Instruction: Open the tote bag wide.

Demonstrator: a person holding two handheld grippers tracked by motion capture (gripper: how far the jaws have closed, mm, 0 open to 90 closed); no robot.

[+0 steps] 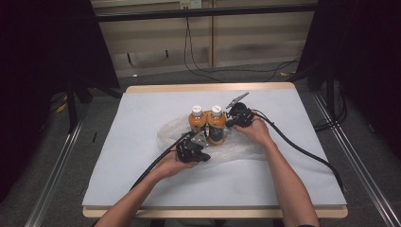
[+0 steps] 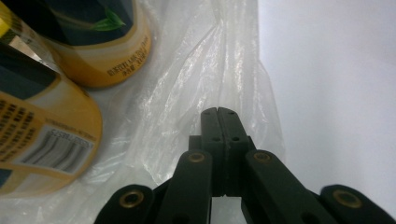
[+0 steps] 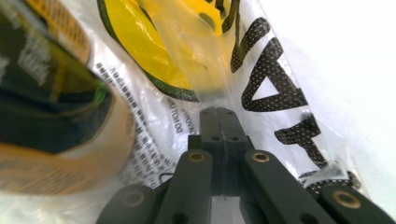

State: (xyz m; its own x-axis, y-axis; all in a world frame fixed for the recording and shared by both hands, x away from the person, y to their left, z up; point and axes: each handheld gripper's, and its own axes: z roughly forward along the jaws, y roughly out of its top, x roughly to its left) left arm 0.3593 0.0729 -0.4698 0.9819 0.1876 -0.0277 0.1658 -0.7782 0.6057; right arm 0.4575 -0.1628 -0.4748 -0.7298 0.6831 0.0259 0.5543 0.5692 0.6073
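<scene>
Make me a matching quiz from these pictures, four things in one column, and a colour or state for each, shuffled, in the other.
Things:
1. bottles
2. bag
3. left gripper
4. table

Descriptions:
A. clear crinkled plastic, lying flat
B. pale grey top with a wooden edge
C. orange, white caps, standing side by side
D. black, jaws shut together over the plastic

Pairs: 1-C, 2-A, 3-D, 4-B

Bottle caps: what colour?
White, on both bottles; the caps show best in the high view.
</scene>
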